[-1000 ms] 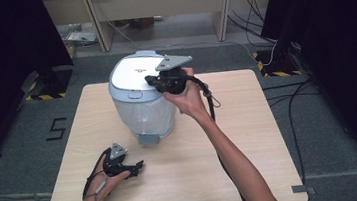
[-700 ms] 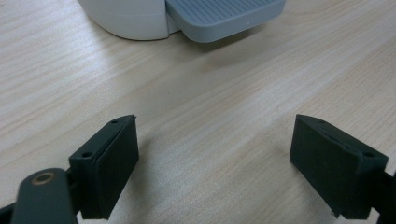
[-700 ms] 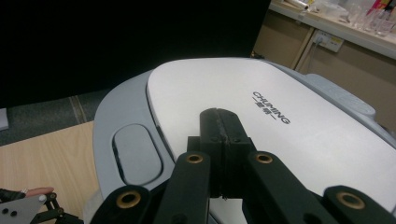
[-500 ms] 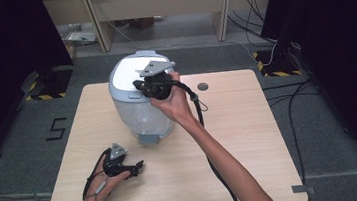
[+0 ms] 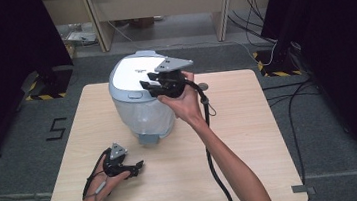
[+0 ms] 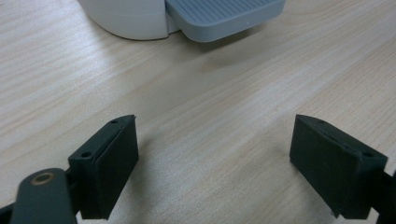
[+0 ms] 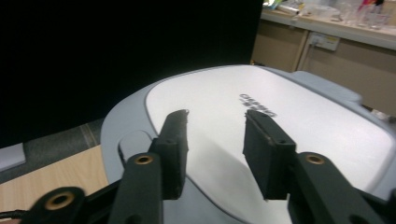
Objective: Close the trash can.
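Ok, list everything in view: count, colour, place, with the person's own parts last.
Table: one, light wood, centre of the high view.
Appliance: one, white lid on a grey and pale body, far left part of the table; its grey foot faces the person.
Small round object: one, grey, on the table right of the appliance; too small to identify.
Floor marking "5": one, black, on the floor left of the table.
Cabinets: beige, beyond the table.
Hazard-striped bases: two, yellow and black, on the floor at far left and far right.
Left gripper: one, black, low over the near left of the table, jaws open.
Right gripper: one, black, over the appliance's lid, jaws apart, holding nothing.
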Tool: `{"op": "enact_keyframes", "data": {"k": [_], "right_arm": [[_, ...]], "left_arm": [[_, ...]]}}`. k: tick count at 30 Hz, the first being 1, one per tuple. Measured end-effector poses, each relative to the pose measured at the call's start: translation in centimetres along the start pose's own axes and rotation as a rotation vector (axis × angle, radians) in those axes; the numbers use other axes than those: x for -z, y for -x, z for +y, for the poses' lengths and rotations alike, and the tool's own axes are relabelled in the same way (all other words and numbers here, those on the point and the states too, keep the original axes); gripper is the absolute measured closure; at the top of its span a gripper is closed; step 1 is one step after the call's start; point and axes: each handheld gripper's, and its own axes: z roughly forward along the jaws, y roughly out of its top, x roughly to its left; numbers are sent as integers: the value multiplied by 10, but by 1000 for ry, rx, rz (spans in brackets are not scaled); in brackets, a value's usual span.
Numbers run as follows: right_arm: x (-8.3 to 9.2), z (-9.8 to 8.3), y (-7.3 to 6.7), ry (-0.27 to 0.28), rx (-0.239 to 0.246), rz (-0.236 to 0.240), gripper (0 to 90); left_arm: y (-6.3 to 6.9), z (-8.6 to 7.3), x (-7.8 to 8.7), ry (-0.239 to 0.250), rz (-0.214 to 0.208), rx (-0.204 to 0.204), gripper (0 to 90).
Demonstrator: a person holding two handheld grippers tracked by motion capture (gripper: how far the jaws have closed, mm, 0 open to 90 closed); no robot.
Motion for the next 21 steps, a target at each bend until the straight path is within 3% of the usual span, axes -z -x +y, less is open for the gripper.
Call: {"op": "enact_keyframes", "data": {"k": [12, 21], "right_arm": [[41, -9, 29, -8, -49, -108, 389], [59, -21, 45, -27, -53, -160, 341]], "left_arm": [[0, 0, 0, 0, -1, 1, 143], [0, 0, 0, 0, 0, 0, 143]]}}
